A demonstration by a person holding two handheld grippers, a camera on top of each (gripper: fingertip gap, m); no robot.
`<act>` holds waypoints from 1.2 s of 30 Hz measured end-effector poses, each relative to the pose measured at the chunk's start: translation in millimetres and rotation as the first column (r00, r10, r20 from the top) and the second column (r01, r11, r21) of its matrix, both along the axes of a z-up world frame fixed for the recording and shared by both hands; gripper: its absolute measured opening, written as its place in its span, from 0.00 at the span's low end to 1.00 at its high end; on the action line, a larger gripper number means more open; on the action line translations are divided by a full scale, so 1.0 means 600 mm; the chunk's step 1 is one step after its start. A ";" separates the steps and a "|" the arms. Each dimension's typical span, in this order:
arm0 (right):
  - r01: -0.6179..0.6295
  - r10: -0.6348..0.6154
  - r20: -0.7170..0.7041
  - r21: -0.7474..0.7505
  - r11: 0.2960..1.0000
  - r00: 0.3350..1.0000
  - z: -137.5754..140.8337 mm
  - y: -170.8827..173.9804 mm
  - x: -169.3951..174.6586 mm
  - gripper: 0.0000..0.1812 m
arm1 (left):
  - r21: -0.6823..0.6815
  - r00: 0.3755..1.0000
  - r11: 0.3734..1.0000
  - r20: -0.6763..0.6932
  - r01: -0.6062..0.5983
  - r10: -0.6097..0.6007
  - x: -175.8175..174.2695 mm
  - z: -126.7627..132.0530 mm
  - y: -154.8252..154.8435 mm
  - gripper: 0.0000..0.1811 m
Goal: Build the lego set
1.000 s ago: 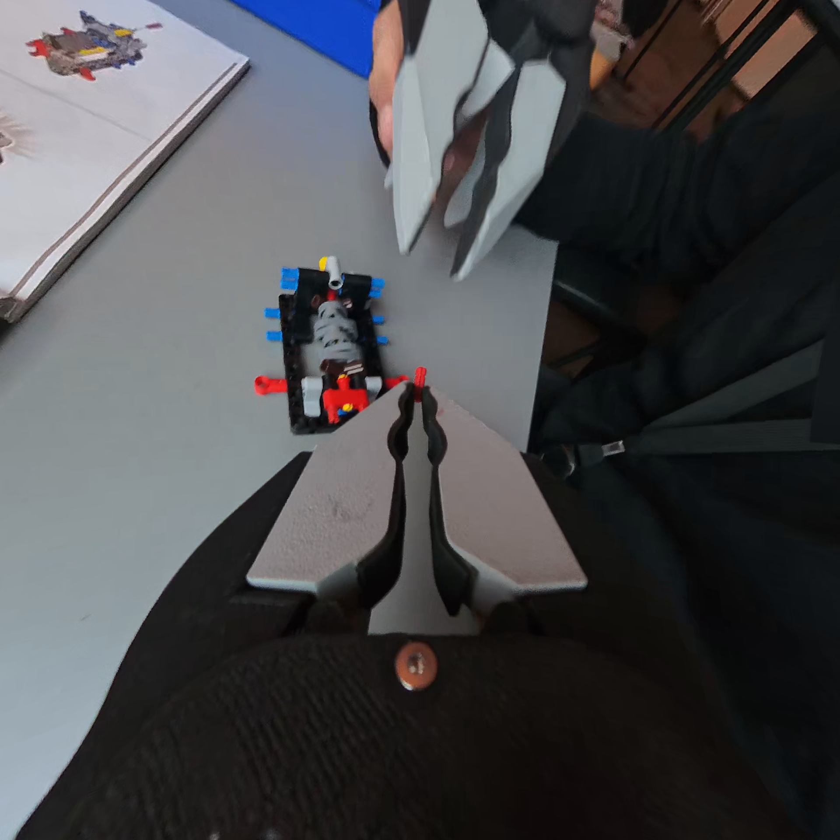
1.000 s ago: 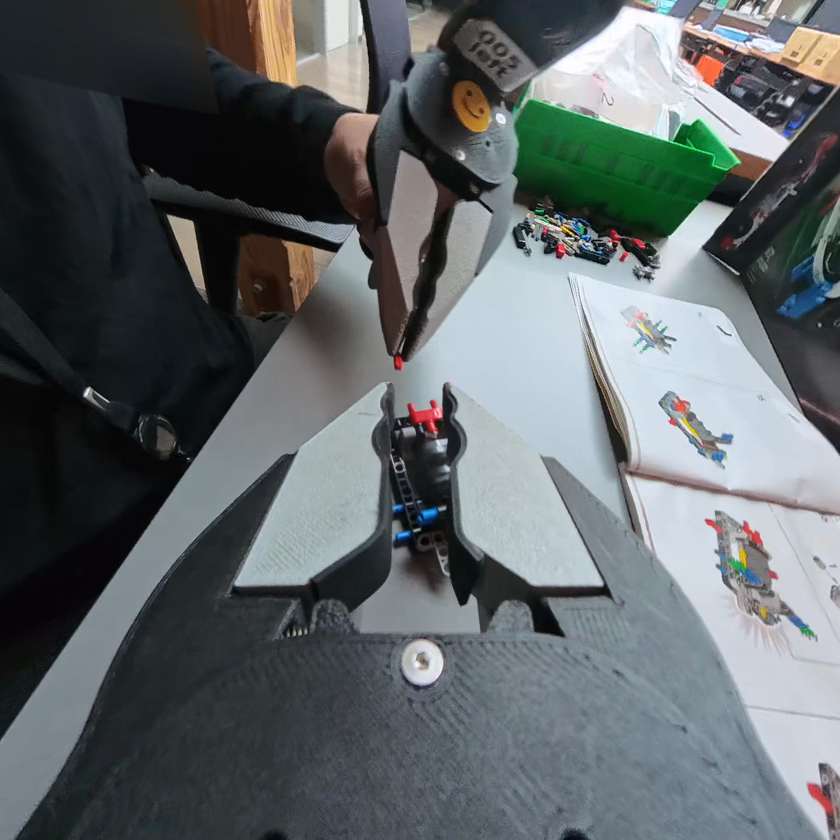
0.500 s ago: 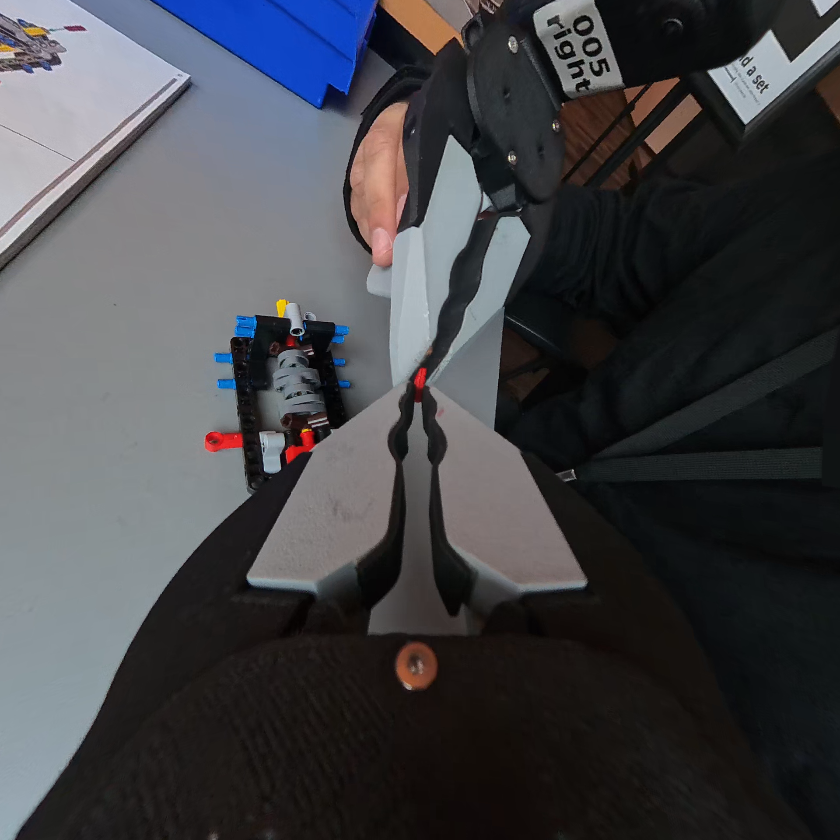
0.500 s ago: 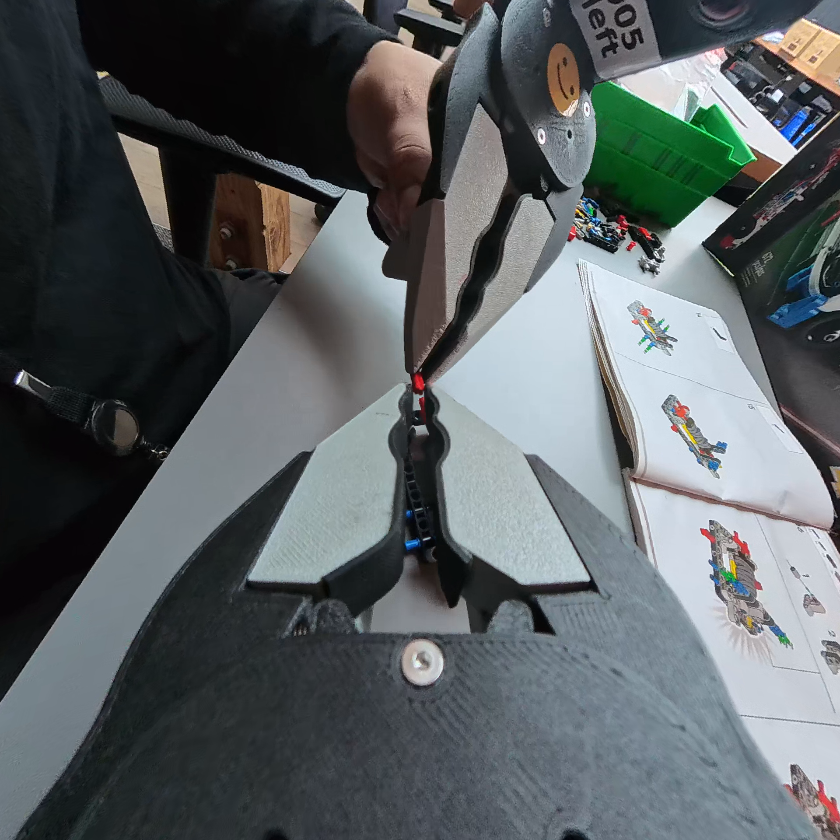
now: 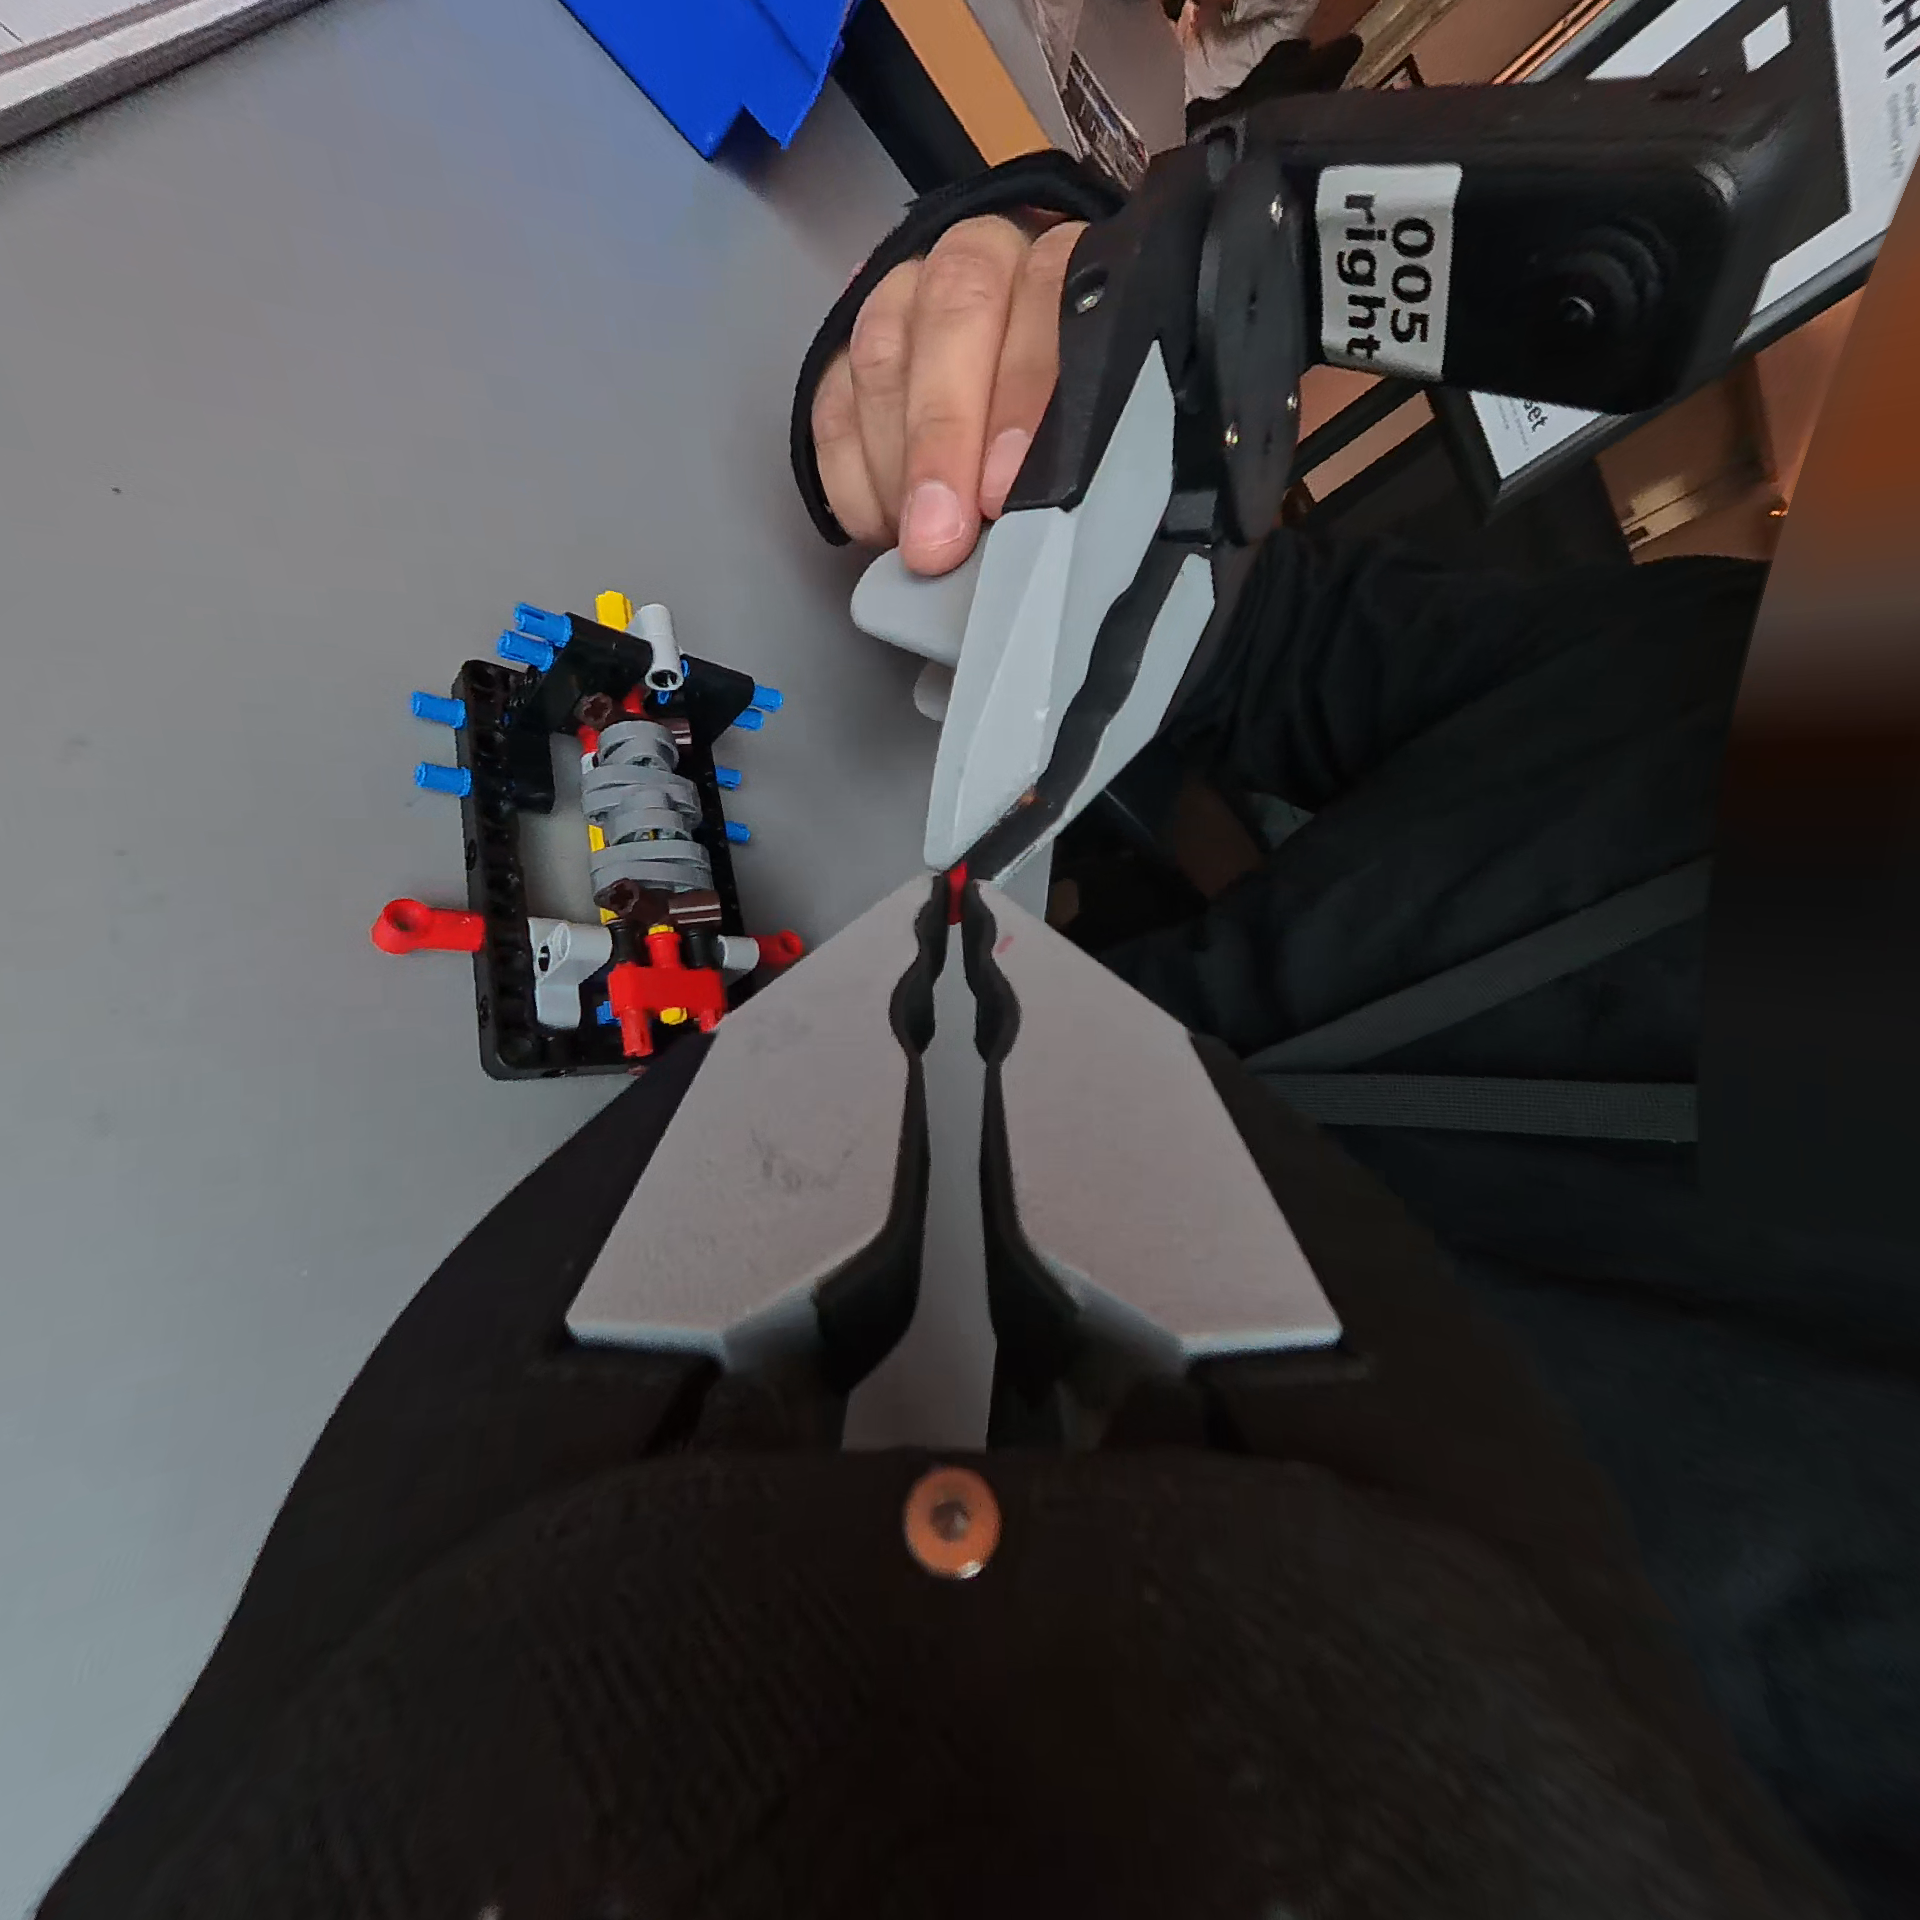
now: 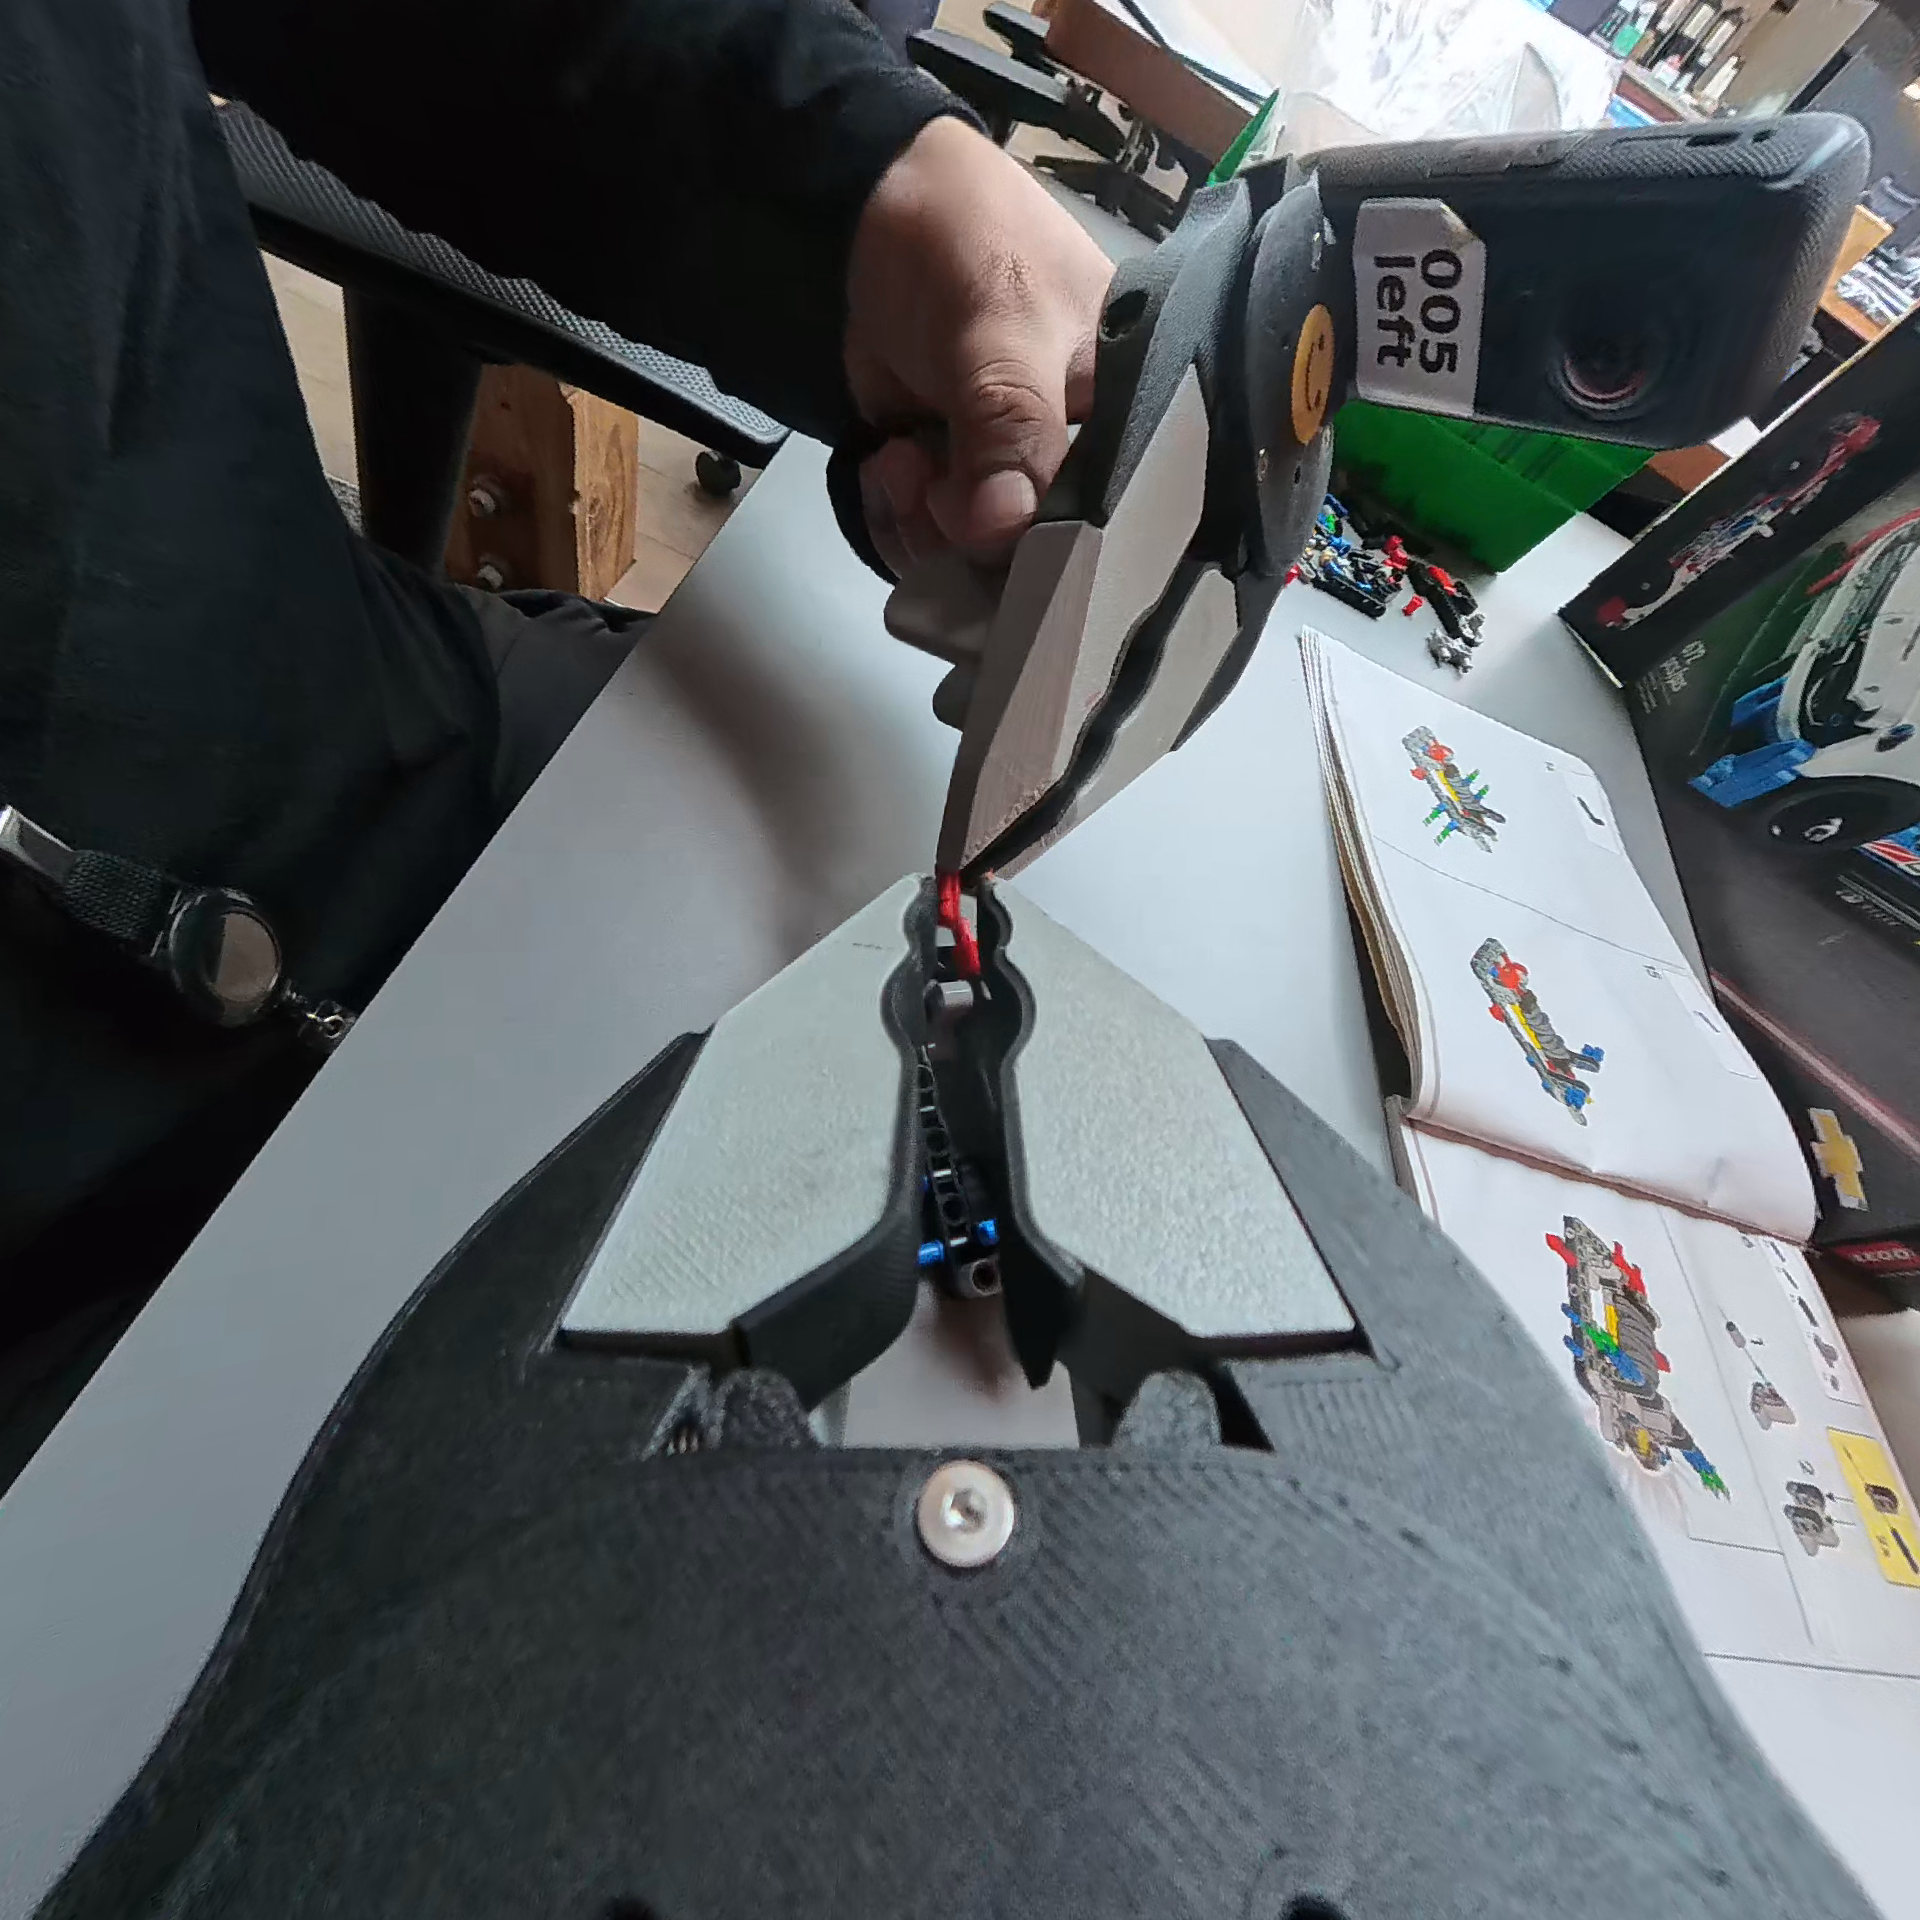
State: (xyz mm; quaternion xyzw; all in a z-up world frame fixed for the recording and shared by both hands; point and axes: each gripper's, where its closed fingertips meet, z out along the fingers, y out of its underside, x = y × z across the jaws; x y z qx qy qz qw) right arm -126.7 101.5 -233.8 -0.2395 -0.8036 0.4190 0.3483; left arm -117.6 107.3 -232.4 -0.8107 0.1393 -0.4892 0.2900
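A small red pin [image 5: 951,902] is pinched between the tips of my left gripper [image 5: 951,906], which is shut on it above the table's edge. My right gripper [image 5: 956,860] comes down from the upper right and meets it tip to tip. In the right wrist view my right gripper [image 6: 953,896] is closed narrow around the same red pin [image 6: 951,909], with the left gripper [image 6: 966,868] above it. The part-built lego frame [image 5: 603,852], black with blue pins, grey gears and red parts, lies flat on the grey table [image 5: 260,416]. It also shows through the right gripper's gap [image 6: 951,1174].
An open instruction booklet [image 6: 1538,935] lies right of the frame. Beyond it are loose pieces [image 6: 1371,571], a green bin [image 6: 1455,478] and the set's box [image 6: 1787,675]. A blue bin [image 5: 727,62] sits at the far side. The seated person's dark clothing [image 5: 1455,935] is past the table edge. Only a small space, under 4 cm, lies between the two pairs of fingers.
The right gripper came down to the left gripper's tips and narrowed around the red pin. Both grippers have lifted away from the frame, which lies untouched.
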 end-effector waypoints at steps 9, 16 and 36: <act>0.016 -0.016 -0.002 -0.004 1.000 1.000 -0.003 0.005 -0.004 0.00 | -0.024 0.998 0.999 0.052 -0.021 0.023 -0.007 -0.002 0.007 0.00; 0.047 -0.046 0.015 -0.042 0.998 0.999 -0.002 0.022 -0.008 0.00 | 0.021 0.993 0.999 0.106 -0.050 0.048 -0.021 0.016 0.015 0.01; 0.071 -0.058 -0.119 0.111 0.991 0.991 0.020 0.015 -0.002 0.00 | 0.037 0.998 0.999 0.064 0.007 -0.010 0.002 0.016 0.011 0.02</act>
